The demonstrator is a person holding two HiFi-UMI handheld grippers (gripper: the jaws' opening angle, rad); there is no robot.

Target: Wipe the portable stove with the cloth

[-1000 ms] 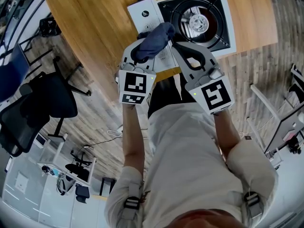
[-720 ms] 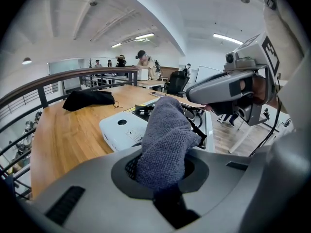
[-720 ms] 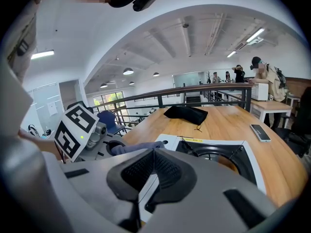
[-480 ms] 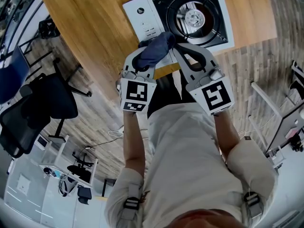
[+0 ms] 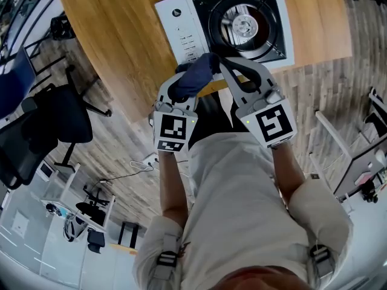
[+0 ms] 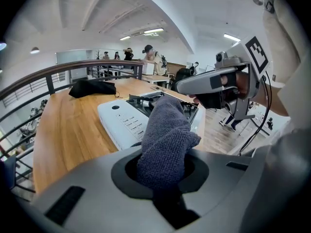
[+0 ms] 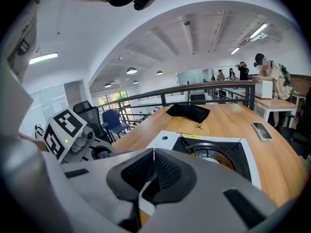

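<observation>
**Tools both closed: cloth (image 6: 167, 135) held, stove (image 5: 242, 23) yet to wipe**

Your left tool (image 6: 163, 178) is clamped on the dark cloth. The cloth stands up out of the jaws and hangs at the stove's near edge. It looks clear of the surface, though you can't be certain from these views. Your right tool (image 7: 152, 166) is closed on nothing and sits just beside the cloth.

By my reading, all the wiping lies ahead of you and the whole top is left to do. The stove sits close to the near edge of the counter (image 5: 115, 35), so you have little margin on your side. Bare wood lies open to the stove's left. A black pouch (image 7: 188, 111) and a phone (image 7: 262, 130) lie well beyond the stove, out of your way.
</observation>
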